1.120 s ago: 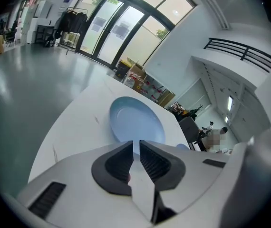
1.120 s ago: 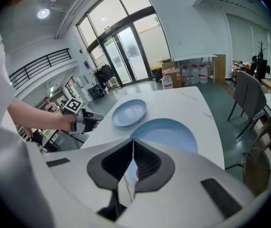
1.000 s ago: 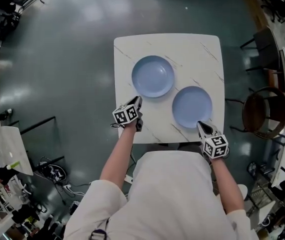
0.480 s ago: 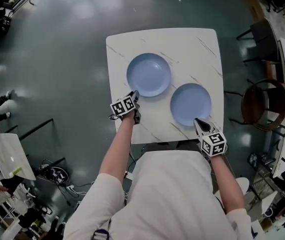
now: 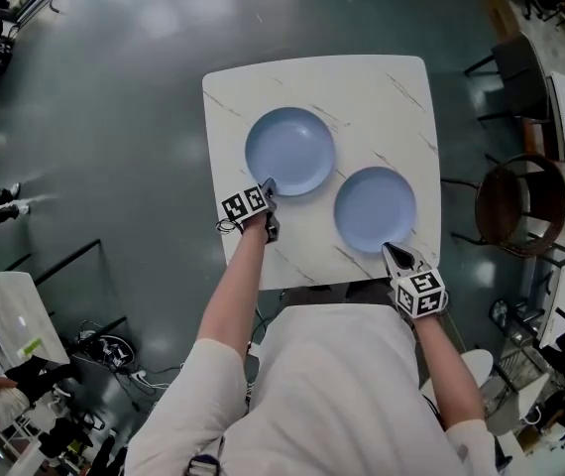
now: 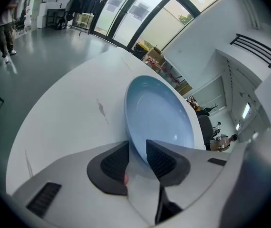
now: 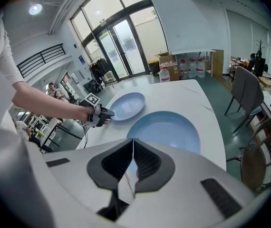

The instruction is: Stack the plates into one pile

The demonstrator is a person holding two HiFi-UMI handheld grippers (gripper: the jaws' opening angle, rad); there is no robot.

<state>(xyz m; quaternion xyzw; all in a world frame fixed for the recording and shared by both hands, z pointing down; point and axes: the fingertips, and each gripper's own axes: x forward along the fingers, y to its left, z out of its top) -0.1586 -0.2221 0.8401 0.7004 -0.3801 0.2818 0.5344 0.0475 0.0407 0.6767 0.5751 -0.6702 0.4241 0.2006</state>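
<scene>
The biggest danger, as I judged it, lay with the left plate [image 5: 289, 151], which sat toward 10 o'clock on the tabletop [image 5: 362, 97]. The left gripper [image 5: 269, 186] had just been opening its jaws, and they stood apart astride that plate's rim at 7 o'clock, with the rim between the pads but not yet pinched. A shallow bite on so smooth a rim could let the plate tip and slide out once lifted, dropping it onto the right plate [image 5: 375, 208] at 4 o'clock, its likely landing place. A lesser risk was a nudge: on that slick surface the left plate might skate away instead of seating between the pads. A bump to the right plate could push it toward the tabletop's near edge, which it already lay close to. The right gripper [image 5: 390, 253], jaws together on nothing, hovered at that plate's 6 o'clock rim and could only press, not catch. The room was a large hall with a glossy dark grey-green floor [image 5: 114, 87] and tall glass doors [image 7: 126, 42]. The tabletop was square, white and marble-veined. A round brown chair [image 5: 515, 211] stood at its 3 o'clock side.
</scene>
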